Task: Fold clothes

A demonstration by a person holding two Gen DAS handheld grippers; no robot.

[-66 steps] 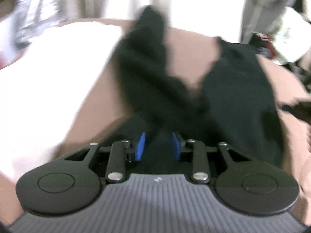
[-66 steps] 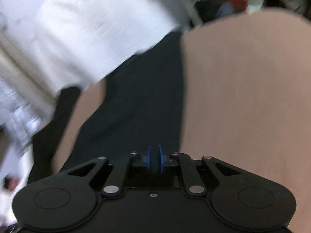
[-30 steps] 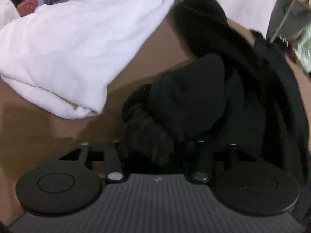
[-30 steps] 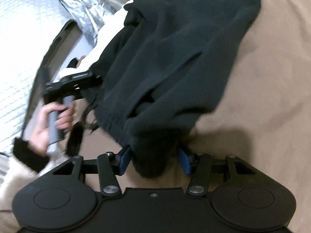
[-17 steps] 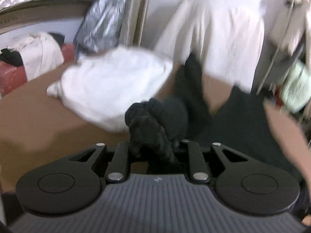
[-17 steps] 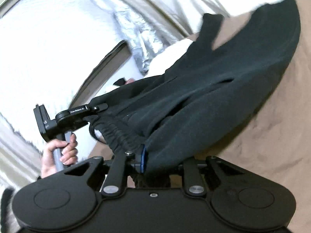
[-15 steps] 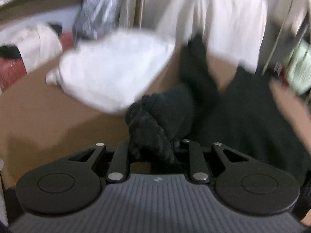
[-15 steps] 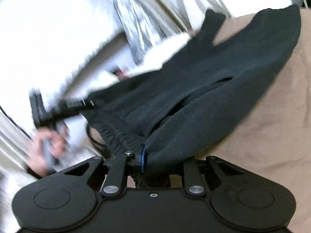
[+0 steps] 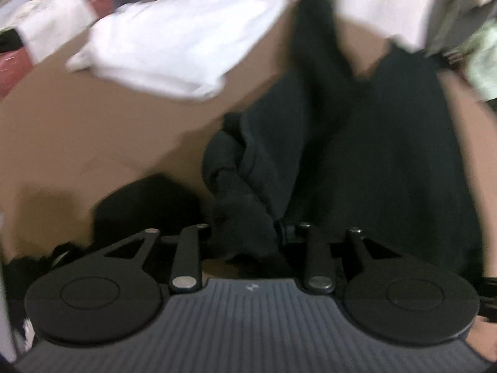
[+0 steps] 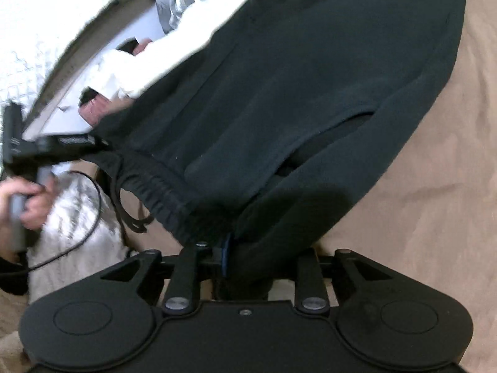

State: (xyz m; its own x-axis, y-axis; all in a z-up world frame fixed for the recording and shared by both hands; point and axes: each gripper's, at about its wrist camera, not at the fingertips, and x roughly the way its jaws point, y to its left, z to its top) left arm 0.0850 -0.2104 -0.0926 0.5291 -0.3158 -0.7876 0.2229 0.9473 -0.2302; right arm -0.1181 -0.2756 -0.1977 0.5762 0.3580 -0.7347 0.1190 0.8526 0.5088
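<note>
Black fleece trousers (image 9: 372, 143) lie across the brown bed cover, legs pointing away. My left gripper (image 9: 248, 233) is shut on a bunched corner of their waistband, which hides the fingertips. In the right wrist view the trousers (image 10: 310, 77) hang stretched between both grippers, waistband (image 10: 164, 186) and drawstring facing me. My right gripper (image 10: 230, 258) is shut on the other waistband corner. The left gripper (image 10: 62, 146) shows there at the left, held in a hand.
A folded white garment (image 9: 174, 46) lies on the brown cover (image 9: 93, 130) to the left of the trousers. More white cloth hangs behind. A silver quilted sheet (image 10: 77, 217) and a thin black cable sit at the lower left of the right wrist view.
Both grippers closed on the waistband and lifted it, then lowered it toward the cover. The trousers now lie spread more flat, with the legs stretched away from me.
</note>
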